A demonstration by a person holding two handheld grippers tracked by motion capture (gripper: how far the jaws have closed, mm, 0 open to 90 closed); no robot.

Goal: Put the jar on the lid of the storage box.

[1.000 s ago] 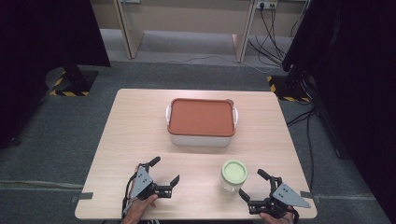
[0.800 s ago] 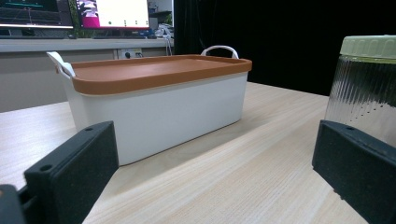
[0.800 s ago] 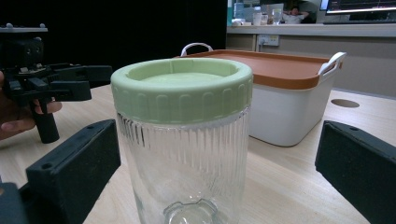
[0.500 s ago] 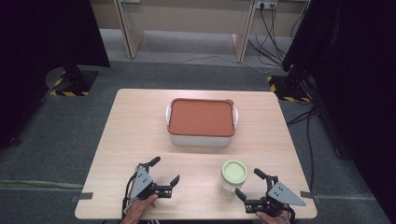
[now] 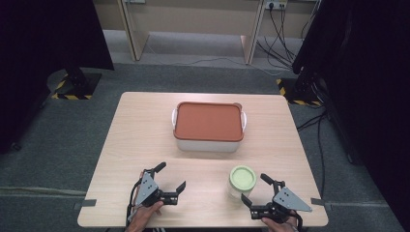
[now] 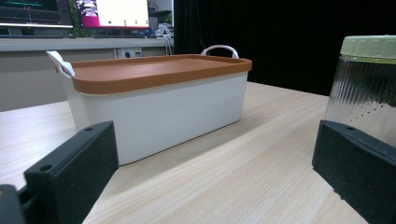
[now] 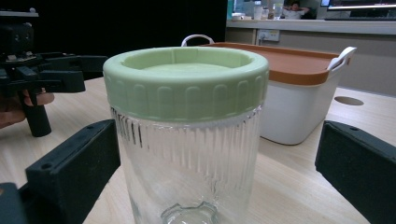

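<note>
A clear ribbed glass jar [image 5: 241, 180] with a pale green screw lid stands upright on the wooden table [image 5: 145, 130], near its front right. My right gripper [image 5: 255, 189] is open just behind and right of the jar; in the right gripper view the jar [image 7: 187, 140] looms close ahead, framed by the spread jaws without touching them. My left gripper [image 5: 171, 176] is open on the front left, with nothing between its jaws. A white box [image 5: 208, 126] with an orange-brown lid and white handles sits at the table's middle; it shows ahead in the left gripper view as the box [image 6: 159, 98].
The jar [image 6: 366, 88] stands at the right of the left gripper view. The other hand's gripper [image 7: 42, 74] shows at far left in the right gripper view. Dark curtains, stands and floor cables ring the table.
My right gripper has crept a little to the left, closer to the jar. The left gripper, jar and box have stayed put.
</note>
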